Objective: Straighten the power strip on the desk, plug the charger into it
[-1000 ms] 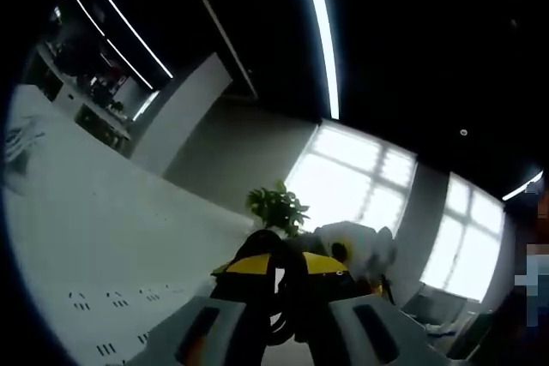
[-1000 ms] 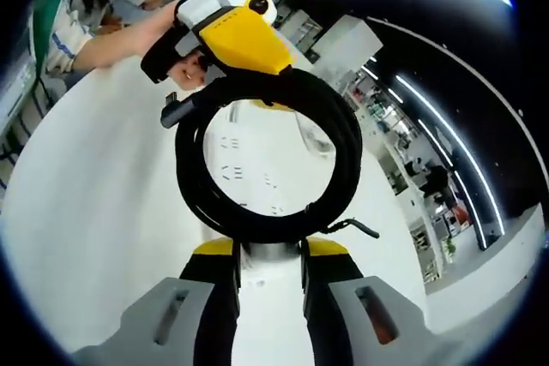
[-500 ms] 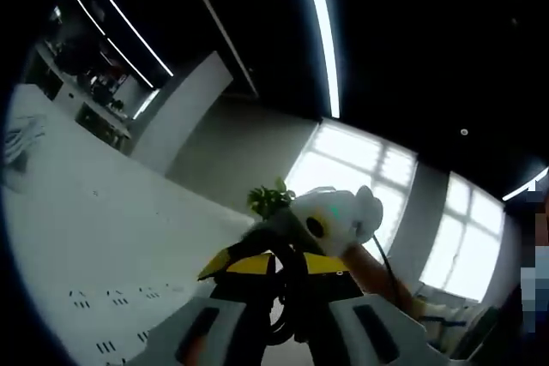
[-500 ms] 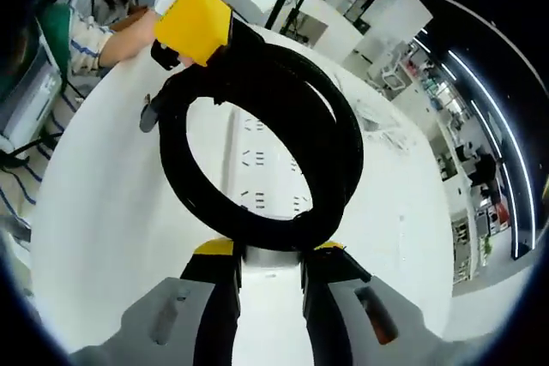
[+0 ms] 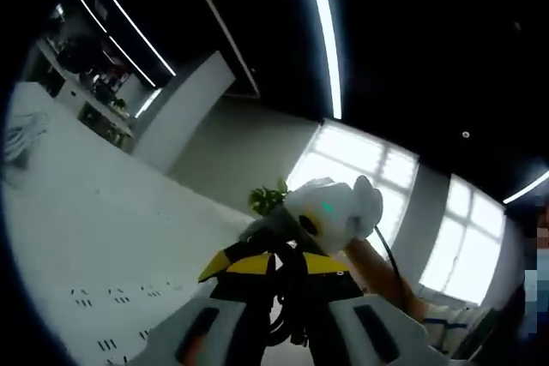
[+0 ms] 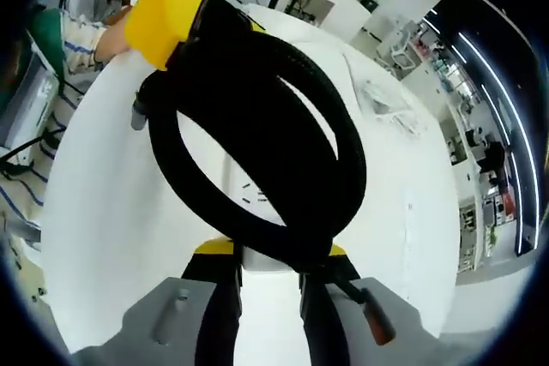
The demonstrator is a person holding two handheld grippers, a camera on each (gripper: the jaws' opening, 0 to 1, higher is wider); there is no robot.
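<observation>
Well, the broad white desk (image 6: 111,212) spreads under your right gripper view, and a white power strip (image 6: 257,203) lies flat on it, its dark slot marks showing through the ring of cable. Nearer you, a thick black coiled cable (image 6: 257,152) hangs above the desk. Your right gripper (image 6: 268,255), with grey bodies and black jaws tipped in yellow, pinches the near bottom of that coil, its jaws pressed onto the cable around a white piece seated between them. At the far left of the coil, your left gripper (image 6: 176,10) comes in with its yellow jaw tip against the cable's upper turn, and a small grey plug end (image 6: 137,113) sticks out just below it. A person's striped sleeve (image 6: 81,40) shows beyond that gripper.

In the left gripper view, your left gripper (image 5: 276,276) holds its yellow-tipped jaws close on black cable strands (image 5: 287,315); whether it truly grips them, you cannot tell. Your right gripper's rounded white body (image 5: 334,212) sits just beyond, and the desk (image 5: 86,237) with the strip's socket slots (image 5: 111,293) lies to the left. A green potted plant (image 5: 268,199) stands far off by bright windows (image 5: 360,177).
</observation>
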